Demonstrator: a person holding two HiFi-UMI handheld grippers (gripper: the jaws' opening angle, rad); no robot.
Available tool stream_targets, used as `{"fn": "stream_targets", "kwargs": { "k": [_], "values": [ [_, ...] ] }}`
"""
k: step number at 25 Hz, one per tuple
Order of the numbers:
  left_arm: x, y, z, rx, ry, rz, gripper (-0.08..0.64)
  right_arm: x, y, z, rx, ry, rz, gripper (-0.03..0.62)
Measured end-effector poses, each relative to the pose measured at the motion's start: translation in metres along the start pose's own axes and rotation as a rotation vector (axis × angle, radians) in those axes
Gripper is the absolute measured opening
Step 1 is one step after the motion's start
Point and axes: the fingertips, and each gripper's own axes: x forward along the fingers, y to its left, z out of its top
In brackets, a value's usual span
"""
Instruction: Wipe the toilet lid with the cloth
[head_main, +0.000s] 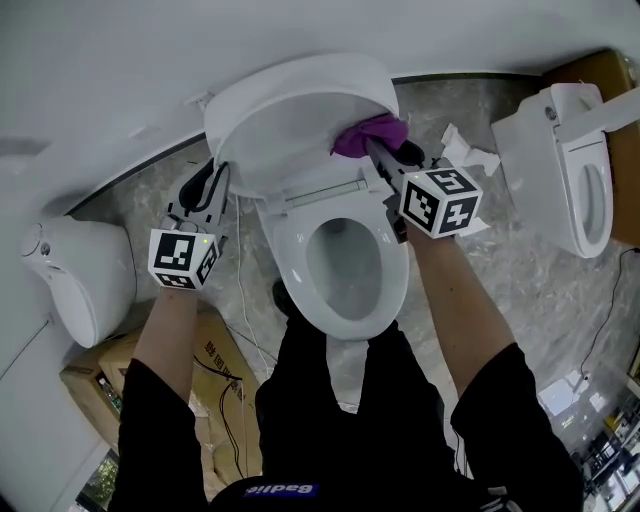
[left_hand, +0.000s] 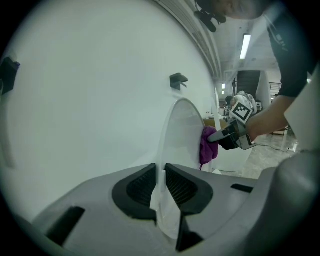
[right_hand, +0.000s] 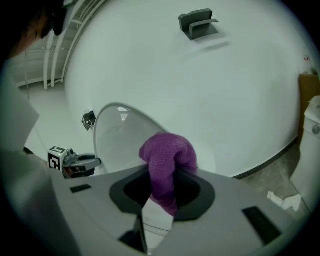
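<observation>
Our left claw (head_main: 216, 178) pinches the rim of the lid (head_main: 285, 125). Our right claw (head_main: 378, 150) grips the cloth (head_main: 365, 133), pressed on the lid just ahead. We judge wiping underway, unfinished.

light: bright, even; strip lamp (left_hand: 245, 46) at 1 o'clock | shadows: soft | glare: faint on toilet lid (right_hand: 115, 140) | gripper views: fisheye, dark corners
</observation>
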Motion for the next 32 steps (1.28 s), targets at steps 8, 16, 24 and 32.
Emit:
{"fn": "stream_targets", "kwargs": {
  "k": [8, 16, 24, 32],
  "values": [
    [0.003, -0.001, 0.002, 0.019, -0.010, 0.001, 0.071, 0.034, 0.043, -0.018, -0.012, 0.025, 0.061, 0.100],
    [0.007, 0.002, 0.003, 0.004, -0.019, 0.000, 0.071, 0.088, 0.130, -0.053, 0.012, 0.065, 0.179, 0.100],
    [0.006, 0.001, 0.004, -0.007, -0.031, -0.009, 0.071, 0.114, 0.187, -0.080, 0.023, 0.099, 0.269, 0.100],
    [0.007, 0.004, 0.004, -0.004, -0.039, 0.016, 0.072, 0.110, 0.171, -0.079, -0.035, 0.087, 0.320, 0.100]
  ]
}}
